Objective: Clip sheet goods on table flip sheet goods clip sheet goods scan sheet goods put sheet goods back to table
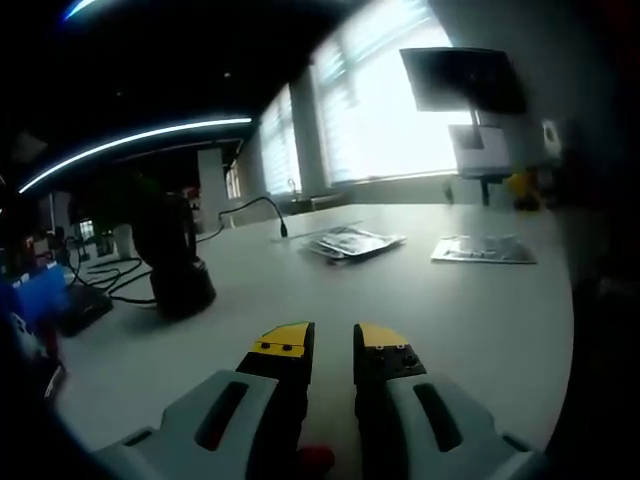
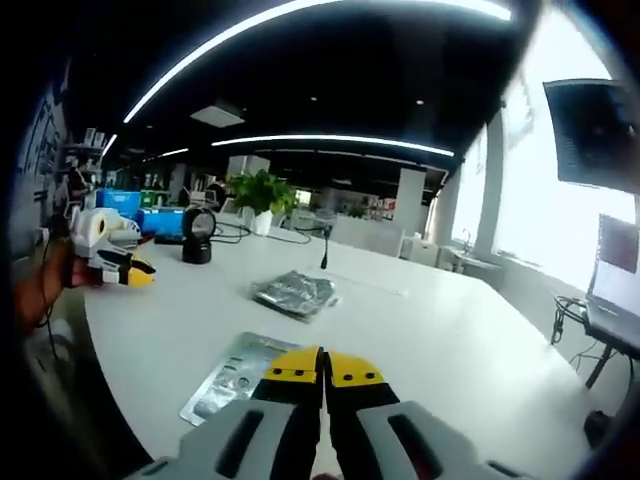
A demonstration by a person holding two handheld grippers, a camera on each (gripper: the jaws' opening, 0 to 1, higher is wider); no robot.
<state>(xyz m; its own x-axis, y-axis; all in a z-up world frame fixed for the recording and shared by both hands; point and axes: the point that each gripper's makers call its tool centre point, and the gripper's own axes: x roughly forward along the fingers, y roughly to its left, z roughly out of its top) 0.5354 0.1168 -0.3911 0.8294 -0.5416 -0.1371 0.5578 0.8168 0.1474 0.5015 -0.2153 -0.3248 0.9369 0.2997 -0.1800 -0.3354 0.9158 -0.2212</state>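
A flat silver sheet pack (image 1: 485, 250) (image 2: 235, 375) lies on the white table (image 1: 400, 310) (image 2: 430, 340). A small pile of dark sheet packs (image 1: 350, 242) (image 2: 295, 290) rests further along. My left gripper (image 1: 334, 345) hovers low over bare table, jaws slightly apart with nothing between them; it also appears at the table's far end (image 2: 140, 270), held in a hand. My right gripper (image 2: 323, 372) is shut, its yellow tips just past the near edge of the flat pack, with nothing visibly held.
A black stand scanner (image 1: 175, 265) (image 2: 197, 235) sits on the table with cables (image 1: 250, 208) trailing from it. A monitor (image 1: 465, 80) stands by the bright windows. A potted plant (image 2: 262, 190) and blue screens (image 2: 160, 220) are behind the table.
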